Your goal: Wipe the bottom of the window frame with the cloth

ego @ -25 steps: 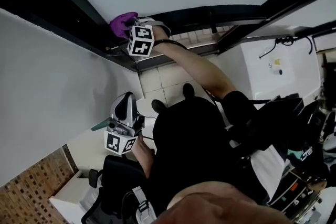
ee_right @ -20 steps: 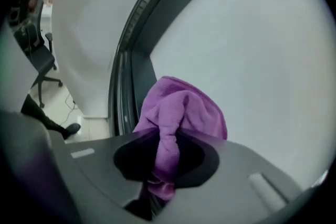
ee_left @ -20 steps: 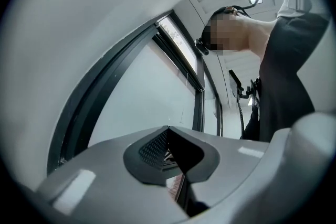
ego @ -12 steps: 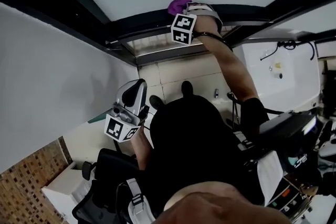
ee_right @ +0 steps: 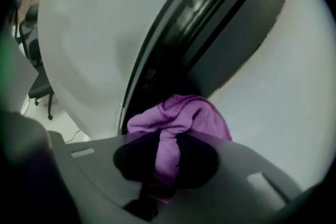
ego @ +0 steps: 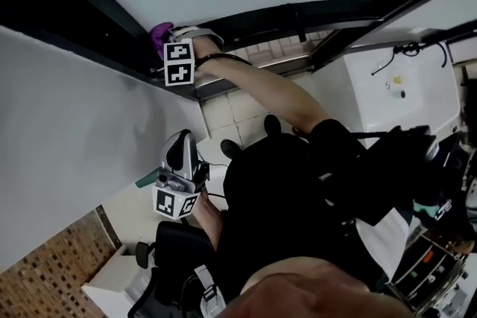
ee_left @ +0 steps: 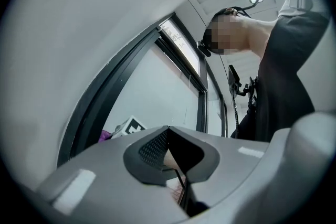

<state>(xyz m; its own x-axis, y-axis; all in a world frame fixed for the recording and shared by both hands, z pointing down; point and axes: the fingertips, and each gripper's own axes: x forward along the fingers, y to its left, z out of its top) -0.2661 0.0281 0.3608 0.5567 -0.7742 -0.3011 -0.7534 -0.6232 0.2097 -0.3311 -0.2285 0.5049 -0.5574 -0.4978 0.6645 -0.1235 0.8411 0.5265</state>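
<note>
A purple cloth (ego: 158, 34) is bunched against the left end of the dark bottom rail of the window frame (ego: 298, 13), where it meets the dark upright. My right gripper (ego: 176, 47) is shut on the cloth. In the right gripper view the cloth (ee_right: 181, 115) hangs out between the jaws of the right gripper (ee_right: 167, 139) and presses on the black frame (ee_right: 210, 23). My left gripper (ego: 179, 151) is held low beside the person's body, away from the window, pointing up. In the left gripper view the left gripper (ee_left: 168, 131) has its jaws together with nothing in them.
A white wall (ego: 82, 123) fills the left. Pale floor tiles (ego: 231, 112) lie below the frame. A white cabinet (ego: 402, 86) with a black cable stands at right. A black office chair (ego: 168, 249) and a brick-patterned surface (ego: 45, 264) sit lower left.
The right gripper with the cloth slid right along the bottom rail to about its middle, then back left to the corner. The left gripper stayed low, shifting only slightly.
</note>
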